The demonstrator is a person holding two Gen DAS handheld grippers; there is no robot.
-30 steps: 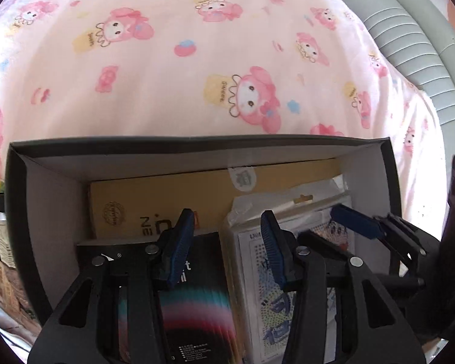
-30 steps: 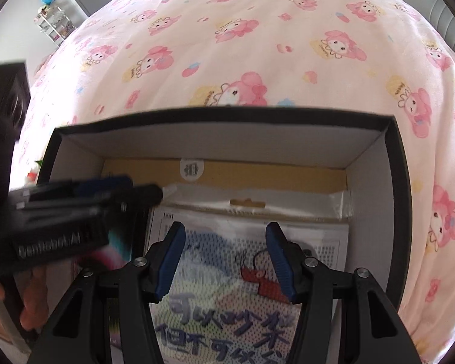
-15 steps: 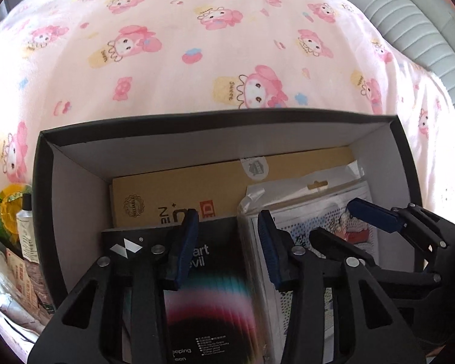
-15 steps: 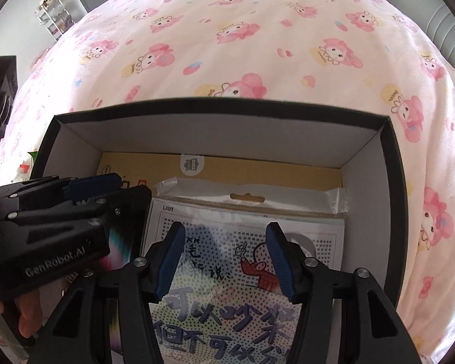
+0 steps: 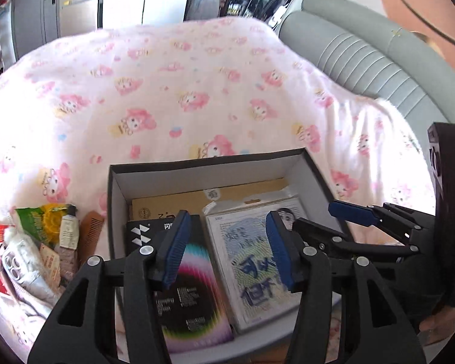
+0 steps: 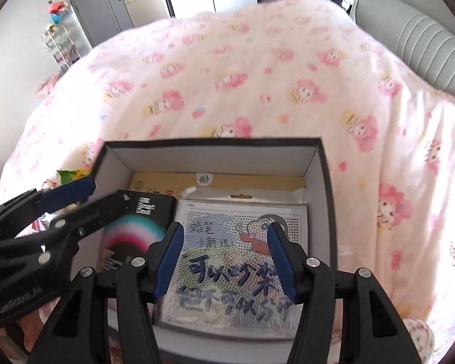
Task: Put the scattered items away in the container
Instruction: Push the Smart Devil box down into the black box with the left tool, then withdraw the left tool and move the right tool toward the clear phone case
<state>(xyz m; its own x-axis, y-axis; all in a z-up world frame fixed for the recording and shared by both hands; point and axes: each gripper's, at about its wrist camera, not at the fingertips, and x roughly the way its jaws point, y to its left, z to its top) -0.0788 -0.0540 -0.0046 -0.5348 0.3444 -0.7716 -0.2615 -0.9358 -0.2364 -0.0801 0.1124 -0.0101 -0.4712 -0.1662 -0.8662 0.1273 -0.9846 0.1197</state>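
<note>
A black open box (image 5: 203, 160) (image 6: 212, 142) sits on the pink bed. Inside lie a black packet with a rainbow swirl (image 5: 194, 288) (image 6: 130, 233), a white cartoon packet with blue writing (image 5: 251, 267) (image 6: 227, 257) and a tan flat box (image 5: 166, 203) (image 6: 251, 180) beneath them. My left gripper (image 5: 227, 217) (image 6: 106, 189) hovers above the rainbow packet, its jaws opening with nothing between them. My right gripper (image 6: 224, 227) (image 5: 315, 214) hangs over the cartoon packet, jaws opening slightly and empty. Left of the box lie a small tube (image 5: 68, 227), a brown comb (image 5: 89, 233), a green packet (image 5: 30, 220) and a silver case (image 5: 18, 264).
The pink cartoon-print duvet (image 5: 197, 75) covers the bed around the box. A grey padded headboard (image 5: 364, 57) runs along the right. Beyond the bed stand a grey cabinet (image 6: 106, 3) and a wire rack (image 6: 60, 48).
Both grippers have lifted up and back from the box, so more of the bed and room shows. The left jaws stand wider. The loose items left of the box have come into view.
</note>
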